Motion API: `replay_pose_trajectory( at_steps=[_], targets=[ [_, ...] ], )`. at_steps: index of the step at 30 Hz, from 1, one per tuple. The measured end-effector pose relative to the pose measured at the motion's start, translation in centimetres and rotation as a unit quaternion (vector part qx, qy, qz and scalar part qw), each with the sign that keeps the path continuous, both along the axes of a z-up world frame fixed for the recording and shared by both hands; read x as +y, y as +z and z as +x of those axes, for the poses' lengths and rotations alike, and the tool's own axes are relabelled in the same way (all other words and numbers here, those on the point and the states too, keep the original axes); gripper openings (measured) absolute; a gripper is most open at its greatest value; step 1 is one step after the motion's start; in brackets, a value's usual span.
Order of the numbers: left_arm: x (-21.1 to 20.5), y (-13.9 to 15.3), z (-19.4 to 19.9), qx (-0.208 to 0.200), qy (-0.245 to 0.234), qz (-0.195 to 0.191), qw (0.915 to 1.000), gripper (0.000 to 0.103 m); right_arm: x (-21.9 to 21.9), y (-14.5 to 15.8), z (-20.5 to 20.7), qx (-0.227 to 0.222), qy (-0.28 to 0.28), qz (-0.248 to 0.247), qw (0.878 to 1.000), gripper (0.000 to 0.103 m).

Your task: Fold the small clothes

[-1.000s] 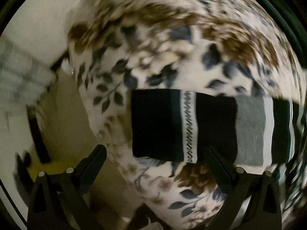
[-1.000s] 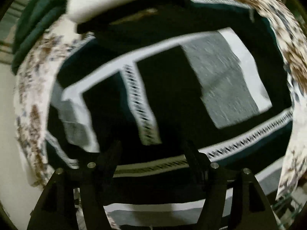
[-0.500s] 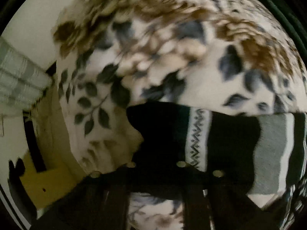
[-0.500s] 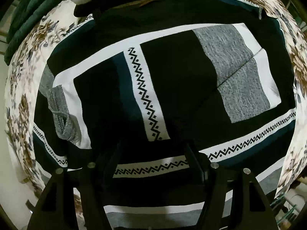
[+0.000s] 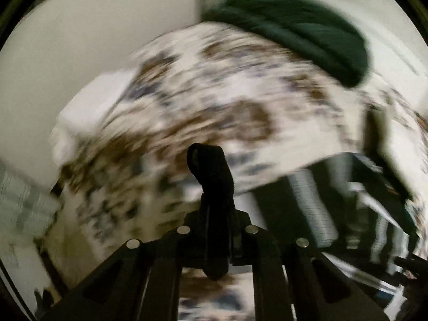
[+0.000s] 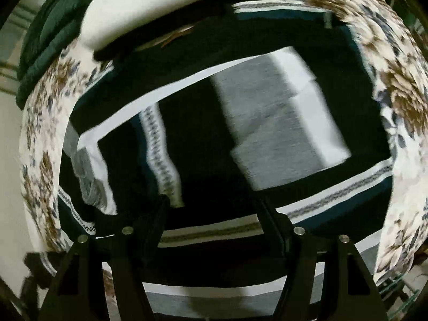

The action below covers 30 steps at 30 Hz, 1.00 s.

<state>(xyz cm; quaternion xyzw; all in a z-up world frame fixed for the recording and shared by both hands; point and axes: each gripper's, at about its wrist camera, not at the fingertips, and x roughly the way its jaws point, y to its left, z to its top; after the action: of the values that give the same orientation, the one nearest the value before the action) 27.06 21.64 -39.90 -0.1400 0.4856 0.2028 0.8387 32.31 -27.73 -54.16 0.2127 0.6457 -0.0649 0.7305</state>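
Note:
A black sweater with white, grey and teal stripes [image 6: 203,139] lies spread on the floral bedspread [image 6: 401,85], one sleeve folded across its body. My right gripper [image 6: 214,208] is open and hovers just above the sweater's lower part. In the blurred left wrist view my left gripper [image 5: 214,187] is shut on a bunched black fold of the sweater [image 5: 211,165] and holds it above the bedspread [image 5: 214,101]. The rest of the sweater [image 5: 334,200] trails off to the right.
A dark green blanket [image 5: 307,32] lies at the far side of the bed; it also shows in the right wrist view [image 6: 45,37]. A white pillow [image 6: 149,8] rests at the top beside it. A pale wall [image 5: 80,40] stands behind the bed.
My left gripper shut on the sweater's black sleeve edge and lifted it, swinging the view up toward the wall. My right gripper stayed open over the sweater, shifting slightly.

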Motion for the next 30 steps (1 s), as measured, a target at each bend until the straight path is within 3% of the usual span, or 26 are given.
replay_pose_trajectory(
  at_steps=[4,7,12,16,17,19,21,23,30],
  targets=[
    [-10.0,2.1,5.3,-0.026,-0.079,-0.017,0.9964,0.008,-6.6,0.9,-0.4,-0.007,-0.023,0.003,1.0,0.069],
    [-19.1,2.7,8.4,-0.036,-0.139,-0.046,0.9885,0.008,-11.3,1.4,-0.8,-0.01,-0.037,-0.004,0.999,0.069],
    [-34.4,2.0,11.4,-0.03,-0.247,-0.085,0.9648,0.008,-19.3,1.8,-1.9,-0.004,-0.064,-0.02,0.998,0.069],
    [-41.1,0.6,11.6,-0.002,-0.291,-0.086,0.9529,0.013,-23.6,1.6,-2.9,0.012,-0.074,-0.023,0.997,0.069],
    [-41.9,0.3,11.3,0.005,-0.293,-0.078,0.9529,0.016,-24.3,1.6,-3.0,0.014,-0.074,-0.021,0.997,0.069],
    [-42.2,0.1,10.8,0.011,-0.289,-0.073,0.9545,0.035,-25.4,1.7,-3.2,0.013,-0.075,-0.014,0.997,0.069],
    [-40.6,-0.2,10.2,0.012,-0.274,-0.077,0.9585,0.074,-25.9,1.9,-3.5,0.009,-0.075,0.002,0.997,0.069],
    [-40.0,0.0,9.5,0.007,-0.254,-0.068,0.9649,0.077,-26.0,2.4,-3.4,0.003,-0.073,0.018,0.997,0.069],
    [-26.1,-0.7,7.9,0.022,-0.138,0.002,0.9902,0.078,-21.4,3.1,-0.5,-0.029,-0.038,0.079,0.996,0.069]
  ],
)
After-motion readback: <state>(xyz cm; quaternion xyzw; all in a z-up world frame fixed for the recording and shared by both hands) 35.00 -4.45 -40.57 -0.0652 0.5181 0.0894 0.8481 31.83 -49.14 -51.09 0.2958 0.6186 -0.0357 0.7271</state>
